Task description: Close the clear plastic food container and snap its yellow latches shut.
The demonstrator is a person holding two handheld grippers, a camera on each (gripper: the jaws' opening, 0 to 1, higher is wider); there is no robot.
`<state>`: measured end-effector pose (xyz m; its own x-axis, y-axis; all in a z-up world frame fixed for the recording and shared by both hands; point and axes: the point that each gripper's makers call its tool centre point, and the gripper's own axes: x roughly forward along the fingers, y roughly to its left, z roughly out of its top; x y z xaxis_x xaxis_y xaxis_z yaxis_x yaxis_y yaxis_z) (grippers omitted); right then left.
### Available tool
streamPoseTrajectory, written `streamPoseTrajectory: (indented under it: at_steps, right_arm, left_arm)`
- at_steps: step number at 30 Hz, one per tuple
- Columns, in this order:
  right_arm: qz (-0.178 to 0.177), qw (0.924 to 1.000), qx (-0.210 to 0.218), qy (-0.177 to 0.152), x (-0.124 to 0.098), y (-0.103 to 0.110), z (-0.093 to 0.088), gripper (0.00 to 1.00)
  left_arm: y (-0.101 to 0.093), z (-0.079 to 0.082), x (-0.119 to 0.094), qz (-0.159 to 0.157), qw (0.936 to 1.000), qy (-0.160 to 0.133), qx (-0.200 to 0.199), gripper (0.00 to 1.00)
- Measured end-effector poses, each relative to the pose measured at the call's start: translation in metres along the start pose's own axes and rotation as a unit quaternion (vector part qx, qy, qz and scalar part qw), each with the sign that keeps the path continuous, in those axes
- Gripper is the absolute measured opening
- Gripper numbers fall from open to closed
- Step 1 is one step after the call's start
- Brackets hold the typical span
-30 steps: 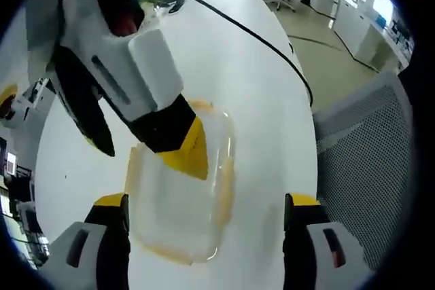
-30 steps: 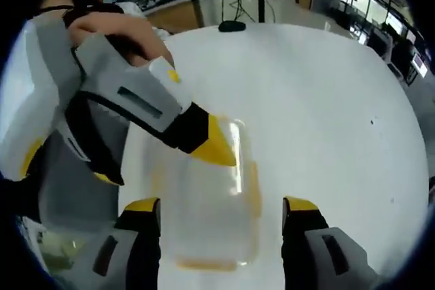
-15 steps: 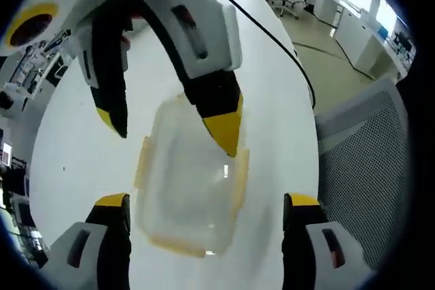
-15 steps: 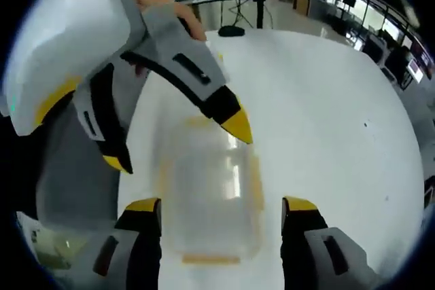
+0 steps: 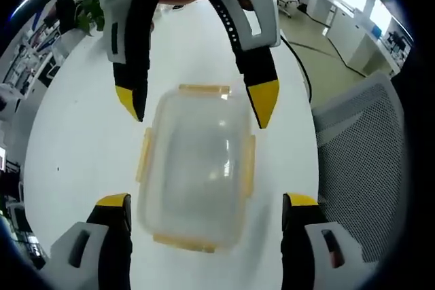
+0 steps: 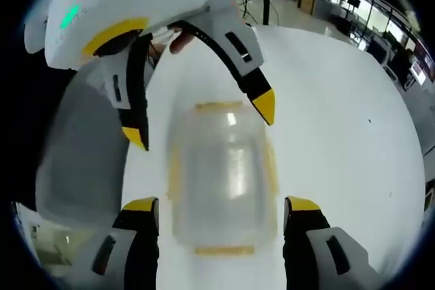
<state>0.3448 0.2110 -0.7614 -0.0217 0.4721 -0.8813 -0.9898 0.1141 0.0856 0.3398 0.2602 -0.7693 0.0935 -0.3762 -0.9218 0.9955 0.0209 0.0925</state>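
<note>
Left gripper view: the left gripper [image 5: 204, 205] hangs wide open with nothing in it, the container [image 5: 196, 174] flat on the white table [image 5: 81, 140] between its jaws. The right gripper [image 5: 197, 106] faces it, also open and empty, straddling the far end, probably lining up on the yellow latches [image 5: 204, 89]. A second ago it came in slanted with one tip over the lid; now it's squared up.
</note>
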Motion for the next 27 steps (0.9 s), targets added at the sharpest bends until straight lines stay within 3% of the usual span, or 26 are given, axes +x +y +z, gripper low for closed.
streamPoseTrajectory:
  at_steps: [27]
  right_arm:
    - [-0.013,0.9996,-0.005,0.024,0.013,-0.001,-0.017,0.77]
  left_arm:
    - [0.005,-0.011,0.017,-0.023,0.9990,0.022,0.033,0.87]
